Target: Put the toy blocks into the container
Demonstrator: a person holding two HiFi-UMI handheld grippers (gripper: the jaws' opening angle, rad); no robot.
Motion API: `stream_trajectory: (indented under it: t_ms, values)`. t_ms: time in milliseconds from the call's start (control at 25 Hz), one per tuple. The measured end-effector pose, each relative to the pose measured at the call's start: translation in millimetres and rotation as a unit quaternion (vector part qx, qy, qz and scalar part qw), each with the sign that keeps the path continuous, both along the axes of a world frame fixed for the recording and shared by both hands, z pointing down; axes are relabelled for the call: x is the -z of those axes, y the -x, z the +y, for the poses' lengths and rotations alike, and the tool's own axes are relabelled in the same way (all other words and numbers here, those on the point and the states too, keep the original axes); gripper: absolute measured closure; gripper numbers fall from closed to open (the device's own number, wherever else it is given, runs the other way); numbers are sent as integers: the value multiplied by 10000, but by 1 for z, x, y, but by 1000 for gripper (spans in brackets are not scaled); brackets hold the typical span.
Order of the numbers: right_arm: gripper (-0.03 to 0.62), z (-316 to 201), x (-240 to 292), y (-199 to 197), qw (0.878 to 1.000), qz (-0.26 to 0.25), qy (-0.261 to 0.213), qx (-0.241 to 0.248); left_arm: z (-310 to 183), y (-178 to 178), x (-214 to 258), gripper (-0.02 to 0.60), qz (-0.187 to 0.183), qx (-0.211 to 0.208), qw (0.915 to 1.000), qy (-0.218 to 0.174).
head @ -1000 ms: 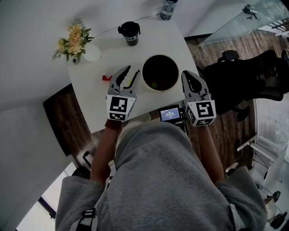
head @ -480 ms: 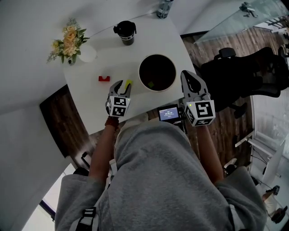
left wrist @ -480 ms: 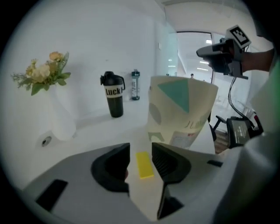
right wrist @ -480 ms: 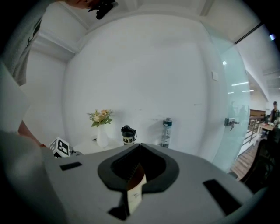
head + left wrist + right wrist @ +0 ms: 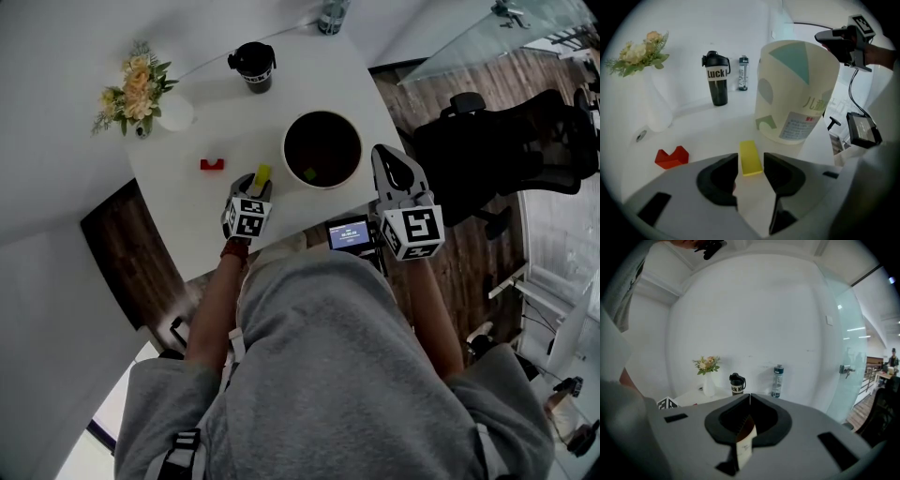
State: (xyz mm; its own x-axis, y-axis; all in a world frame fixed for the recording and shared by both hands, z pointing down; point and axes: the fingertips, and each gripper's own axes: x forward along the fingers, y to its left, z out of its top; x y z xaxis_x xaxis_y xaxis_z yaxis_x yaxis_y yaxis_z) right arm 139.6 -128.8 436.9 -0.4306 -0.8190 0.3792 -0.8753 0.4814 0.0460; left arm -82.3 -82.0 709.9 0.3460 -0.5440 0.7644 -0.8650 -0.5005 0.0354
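A yellow block [image 5: 750, 157] lies flat on the white table [image 5: 197, 206], just left of the cream container [image 5: 322, 150]. My left gripper [image 5: 751, 166] is low over the table. Its jaws are opening and flank the block's near end without pressing on it. In the head view the left gripper [image 5: 255, 185] points at the yellow block [image 5: 262, 174]. A red notched block [image 5: 671, 157] rests farther left. Something small and green [image 5: 309, 174] lies inside the container. My right gripper [image 5: 389, 167] hangs shut and empty at the container's right.
At the back of the table stand a black cup [image 5: 252, 65], a vase of flowers [image 5: 141, 89] and a water bottle [image 5: 330, 17]. A small screen device [image 5: 352, 234] sits at the near table edge. A black office chair [image 5: 506, 150] is right of the table.
My left gripper has dropped from above down to the table, and its jaws now bracket the yellow block. The right gripper has barely moved.
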Motion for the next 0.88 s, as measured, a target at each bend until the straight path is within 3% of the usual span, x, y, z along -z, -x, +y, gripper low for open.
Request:
stream_trajectory:
  t_ms: [200,280,440,680,880]
  values:
    - [589,-1,0,-1,10000,-8,4,-18,6,0,-10,410,-54,30,9998,204]
    - [589,-1,-1,-2,10000,-14,9,-23,7,1,-11,443,-92,50,9997,217]
    - [589,-1,-2,-2,10000,-22,25,-34,6,3,-9,448,-89,89,9998,172]
    - [589,-1,-2,-1,10000,-27,19,-2,-4,3,16,449,-22,72,9997,-238]
    - [589,-1,-2,0,10000,-42,8,20,-24,2,62,449,80,121,9964,-836]
